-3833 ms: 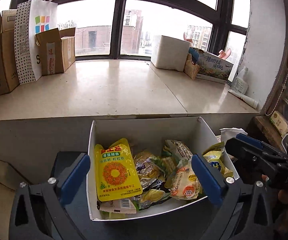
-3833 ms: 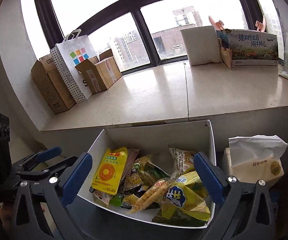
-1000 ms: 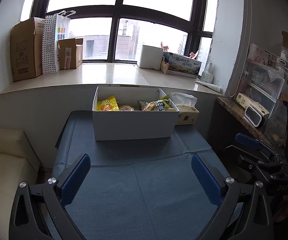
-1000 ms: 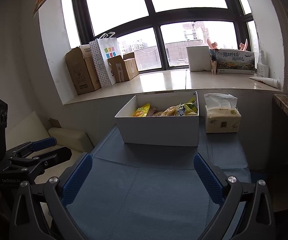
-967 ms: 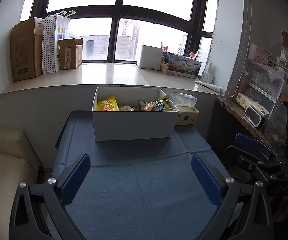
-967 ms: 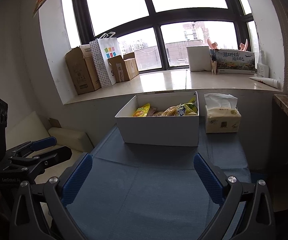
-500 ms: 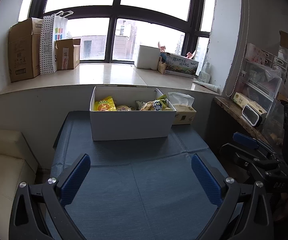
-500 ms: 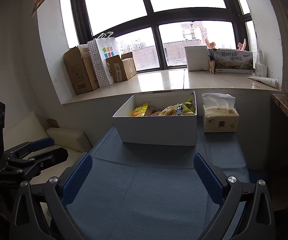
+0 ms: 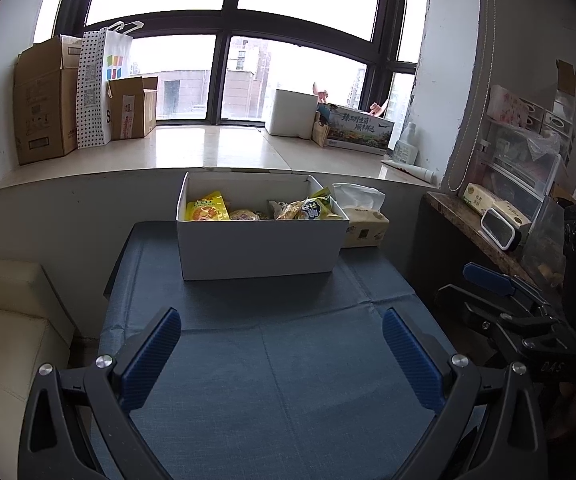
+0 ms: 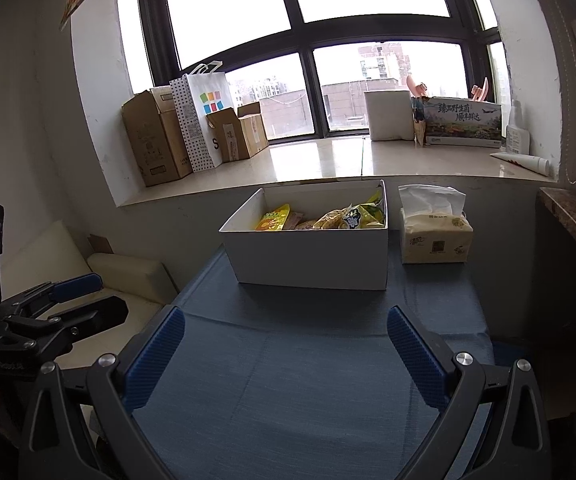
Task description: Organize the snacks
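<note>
A white cardboard box stands at the far end of a blue-covered table, under the window sill. It holds several snack packets, among them a yellow one at its left. The box also shows in the right wrist view. My left gripper is open and empty over the near part of the table, well short of the box. My right gripper is open and empty too, beside the left one. Each gripper shows at the edge of the other's view.
A tissue pack sits right of the box. Cardboard boxes and a paper bag stand on the sill. A cream sofa is left of the table. A cluttered shelf is to the right.
Both grippers have pulled back from over the box to the near end of the table. In the last second they have drifted only slightly. Both stayed open and empty.
</note>
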Demonstrator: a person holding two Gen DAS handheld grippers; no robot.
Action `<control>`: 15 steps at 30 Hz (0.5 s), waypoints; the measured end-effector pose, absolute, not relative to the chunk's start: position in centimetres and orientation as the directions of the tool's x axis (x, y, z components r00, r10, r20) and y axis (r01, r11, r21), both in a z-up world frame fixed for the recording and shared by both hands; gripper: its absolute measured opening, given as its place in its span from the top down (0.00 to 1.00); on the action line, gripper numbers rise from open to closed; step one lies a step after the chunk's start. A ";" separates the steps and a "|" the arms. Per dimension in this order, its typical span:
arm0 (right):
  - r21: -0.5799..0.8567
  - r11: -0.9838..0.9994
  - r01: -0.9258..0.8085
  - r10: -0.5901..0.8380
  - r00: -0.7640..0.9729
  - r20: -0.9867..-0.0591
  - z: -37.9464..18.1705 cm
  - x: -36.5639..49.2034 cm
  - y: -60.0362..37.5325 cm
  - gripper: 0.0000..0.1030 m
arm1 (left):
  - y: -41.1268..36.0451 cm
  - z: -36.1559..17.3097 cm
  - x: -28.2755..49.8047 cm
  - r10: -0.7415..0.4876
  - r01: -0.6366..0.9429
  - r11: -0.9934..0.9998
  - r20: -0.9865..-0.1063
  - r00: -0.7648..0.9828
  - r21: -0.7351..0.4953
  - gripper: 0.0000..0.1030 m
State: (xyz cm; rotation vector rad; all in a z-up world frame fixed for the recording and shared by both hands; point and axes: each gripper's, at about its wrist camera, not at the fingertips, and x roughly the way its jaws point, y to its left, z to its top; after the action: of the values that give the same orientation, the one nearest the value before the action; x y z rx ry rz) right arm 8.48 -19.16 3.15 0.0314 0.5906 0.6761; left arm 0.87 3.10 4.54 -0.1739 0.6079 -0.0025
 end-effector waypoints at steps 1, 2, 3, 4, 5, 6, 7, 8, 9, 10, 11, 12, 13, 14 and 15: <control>0.214 0.786 -0.581 0.598 0.623 -0.504 3.1 8.5 -19.2 0.00 | 3.1 4.5 0.9 -0.053 -0.049 0.985 -0.568 0.822 -0.163 0.00; 0.213 0.786 -0.581 0.597 0.622 -0.506 3.1 8.5 -19.1 0.00 | 3.1 4.5 0.9 -0.055 -0.047 0.985 -0.567 0.822 -0.164 0.00; 0.212 0.786 -0.581 0.597 0.622 -0.507 3.1 8.5 -19.1 0.00 | 3.1 4.5 0.9 -0.057 -0.046 0.985 -0.568 0.821 -0.165 0.00; 0.212 0.786 -0.581 0.596 0.621 -0.508 3.1 8.5 -19.1 0.00 | 3.1 4.5 0.9 -0.058 -0.045 0.985 -0.569 0.820 -0.165 0.00; 0.211 0.786 -0.581 0.596 0.621 -0.510 3.0 8.5 -19.1 0.00 | 3.0 4.4 1.0 -0.058 -0.044 0.986 -0.570 0.819 -0.164 0.00; 0.210 0.786 -0.581 0.596 0.620 -0.511 3.0 8.5 -19.1 0.00 | 3.0 4.4 1.0 -0.057 -0.044 0.986 -0.572 0.818 -0.162 0.00; 0.209 0.786 -0.582 0.595 0.619 -0.512 3.0 8.5 -19.1 0.00 | 3.0 4.4 1.0 -0.056 -0.045 0.986 -0.573 0.818 -0.161 0.00; 0.207 0.787 -0.582 0.594 0.620 -0.513 3.0 8.5 -19.0 0.00 | 3.0 4.4 1.0 -0.058 -0.045 0.986 -0.573 0.817 -0.163 0.00; 0.207 0.787 -0.581 0.593 0.621 -0.512 3.0 8.5 -19.1 0.00 | 3.1 4.4 1.0 -0.061 -0.043 0.985 -0.573 0.817 -0.166 0.00; 0.208 0.787 -0.581 0.593 0.621 -0.513 3.0 8.4 -19.0 0.00 | 3.1 4.4 0.9 -0.062 -0.043 0.985 -0.572 0.818 -0.168 0.00; 0.208 0.788 -0.580 0.592 0.621 -0.514 3.0 8.5 -19.0 0.00 | 3.1 4.4 0.9 -0.061 -0.044 0.985 -0.572 0.818 -0.169 0.00; 0.209 0.789 -0.577 0.591 0.621 -0.515 2.9 8.5 -19.0 0.00 | 3.1 4.3 0.9 -0.061 -0.045 0.985 -0.573 0.817 -0.169 0.00; 0.209 0.790 -0.576 0.590 0.621 -0.517 2.8 8.5 -19.0 0.00 | 3.2 4.3 0.9 -0.062 -0.045 0.984 -0.575 0.816 -0.171 0.00; 0.209 0.789 -0.578 0.590 0.619 -0.518 2.8 8.5 -18.9 0.00 | 3.2 4.2 0.9 -0.063 -0.045 0.984 -0.576 0.815 -0.172 0.00; 0.209 0.789 -0.578 0.590 0.618 -0.519 2.7 8.5 -18.9 0.00 | 3.1 4.2 0.9 -0.064 -0.044 0.984 -0.578 0.814 -0.172 0.00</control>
State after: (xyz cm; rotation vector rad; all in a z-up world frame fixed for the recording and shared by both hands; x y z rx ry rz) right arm 8.52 -18.92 2.72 0.0221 0.6050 0.6718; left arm 0.95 3.09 4.20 -0.1808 0.6214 -0.0108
